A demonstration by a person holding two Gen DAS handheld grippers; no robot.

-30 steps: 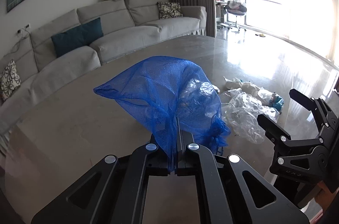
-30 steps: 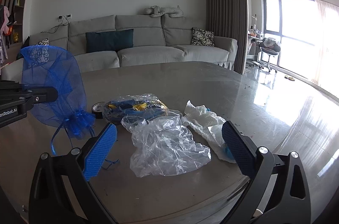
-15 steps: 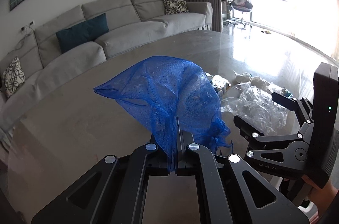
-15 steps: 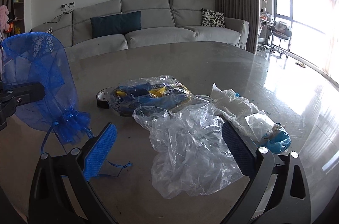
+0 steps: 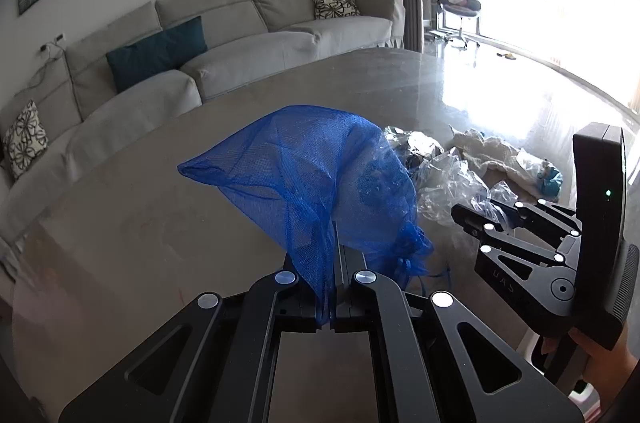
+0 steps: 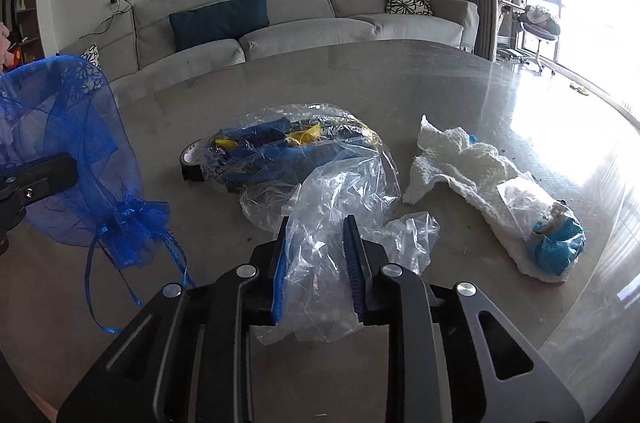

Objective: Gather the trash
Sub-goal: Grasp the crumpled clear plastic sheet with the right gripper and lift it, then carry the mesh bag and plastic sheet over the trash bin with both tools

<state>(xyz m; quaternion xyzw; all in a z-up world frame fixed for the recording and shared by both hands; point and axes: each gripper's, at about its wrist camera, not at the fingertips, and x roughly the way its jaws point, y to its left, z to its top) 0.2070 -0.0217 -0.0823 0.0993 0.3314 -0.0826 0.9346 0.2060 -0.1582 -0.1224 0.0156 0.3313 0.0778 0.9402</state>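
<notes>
My left gripper [image 5: 332, 255] is shut on a blue mesh drawstring bag [image 5: 316, 175] and holds it up above the table; the bag also shows at the left of the right wrist view [image 6: 76, 159]. My right gripper [image 6: 318, 235] is shut on a crumpled clear plastic bag [image 6: 320, 263] that lies on the table. It shows from the side in the left wrist view [image 5: 480, 219]. Behind it lies a clear bag of blue and yellow wrappers [image 6: 288, 147]. A white paper towel [image 6: 460, 163] and a blue wad in plastic [image 6: 556, 247] lie to the right.
A roll of black tape [image 6: 190, 163] stands beside the wrapper bag. The round stone table [image 6: 400, 83] curves off at the right, with its edge near the blue wad. A grey sofa [image 6: 300, 23] stands behind the table.
My right gripper moved forward over the clear plastic bag and its jaws closed on it. The left gripper kept hold of the blue mesh bag, nearly still.
</notes>
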